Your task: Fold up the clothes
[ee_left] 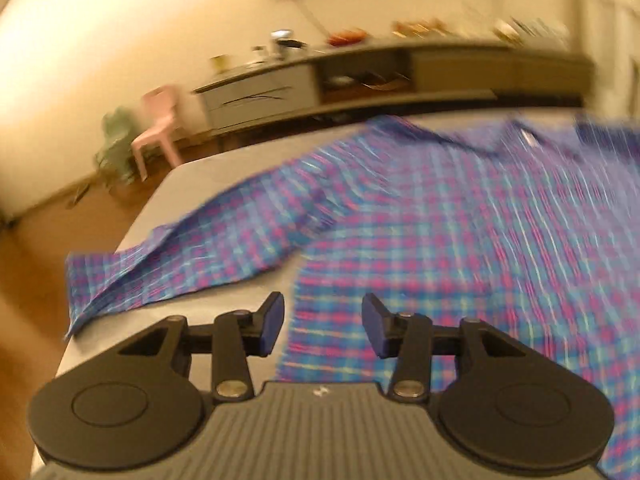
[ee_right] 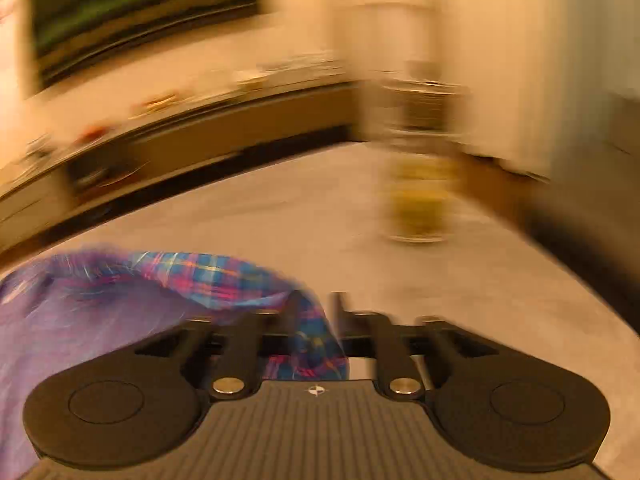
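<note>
plaid shirt (ee_left: 440, 220) lies spread on the grey bed (ee_left: 224, 160), one sleeve toward the bed's left edge | left gripper (ee_left: 323, 322) released, jaws apart above the shirt hem | right gripper (ee_right: 316, 320) clenched on a shirt fold, picture blurred

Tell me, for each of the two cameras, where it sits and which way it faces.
Left wrist: sits on the left gripper, looks forward over the plaid shirt on the grey table toward a sideboard; its open fingers show.
Right wrist: sits on the right gripper, faces the bare table end and blurred room; its fingers pinch shirt fabric.
Shared: shirt, table, sideboard.
</note>
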`<state>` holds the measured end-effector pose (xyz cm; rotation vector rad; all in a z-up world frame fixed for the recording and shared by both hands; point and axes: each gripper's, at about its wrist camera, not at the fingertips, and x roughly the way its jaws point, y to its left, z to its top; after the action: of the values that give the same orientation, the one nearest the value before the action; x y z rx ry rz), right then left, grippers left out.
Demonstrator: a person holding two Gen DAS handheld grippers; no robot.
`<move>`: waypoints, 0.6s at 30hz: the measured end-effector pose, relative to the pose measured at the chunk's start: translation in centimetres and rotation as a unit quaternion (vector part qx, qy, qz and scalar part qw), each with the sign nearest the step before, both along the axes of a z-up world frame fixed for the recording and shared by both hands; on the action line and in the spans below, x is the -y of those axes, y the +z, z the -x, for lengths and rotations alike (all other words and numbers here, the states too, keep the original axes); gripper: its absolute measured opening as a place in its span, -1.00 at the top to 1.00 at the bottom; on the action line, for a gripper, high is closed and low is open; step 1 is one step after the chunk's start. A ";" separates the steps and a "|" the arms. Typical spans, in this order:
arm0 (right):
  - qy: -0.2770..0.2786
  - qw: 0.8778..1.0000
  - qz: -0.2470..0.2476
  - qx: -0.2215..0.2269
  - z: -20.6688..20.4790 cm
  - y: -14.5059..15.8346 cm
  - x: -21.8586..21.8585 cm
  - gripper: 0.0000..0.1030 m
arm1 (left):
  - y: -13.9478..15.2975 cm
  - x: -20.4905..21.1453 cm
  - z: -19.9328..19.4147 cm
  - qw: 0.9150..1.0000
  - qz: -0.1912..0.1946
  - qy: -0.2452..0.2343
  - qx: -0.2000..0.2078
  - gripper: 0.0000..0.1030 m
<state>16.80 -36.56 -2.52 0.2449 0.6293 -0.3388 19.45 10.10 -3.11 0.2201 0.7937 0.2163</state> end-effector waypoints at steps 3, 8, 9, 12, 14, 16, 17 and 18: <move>-0.056 0.998 -0.006 -0.005 1.0 -0.7 2.6 -0.05 | -1.8 1.4 0.5 0.999 -0.017 -0.036 -0.020 0.15; 0.101 0.992 0.030 0.069 3.2 3.0 -5.3 -0.05 | -3.4 3.5 0.1 0.996 -0.018 -0.077 -0.048 0.15; 0.153 0.985 0.044 0.070 2.8 3.3 -8.0 -0.06 | -3.6 3.9 0.2 0.995 -0.022 -0.083 -0.051 0.15; 0.304 0.946 0.096 0.064 1.0 3.4 -16.8 -0.20 | -4.1 5.2 0.6 0.993 -0.033 -0.101 -0.057 0.16; 0.364 0.921 0.131 0.049 -1.3 2.6 -22.1 -0.21 | -4.2 5.5 0.8 0.992 -0.032 -0.108 -0.060 0.16; 0.394 0.908 0.140 0.026 -4.4 1.7 -26.2 -0.21 | -4.2 5.6 1.0 0.991 -0.031 -0.112 -0.062 0.19; 0.397 0.908 0.131 0.010 -6.3 1.3 -27.7 -0.21 | -4.2 5.7 1.1 0.991 -0.032 -0.116 -0.062 0.20; 0.388 0.917 0.094 -0.003 -8.4 1.0 -28.2 -0.21 | -4.2 5.7 1.2 0.990 -0.032 -0.119 -0.062 0.22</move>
<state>25.25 -8.32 -1.53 -0.1997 0.6459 0.3692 18.29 4.38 -7.27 0.3886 0.8770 0.0015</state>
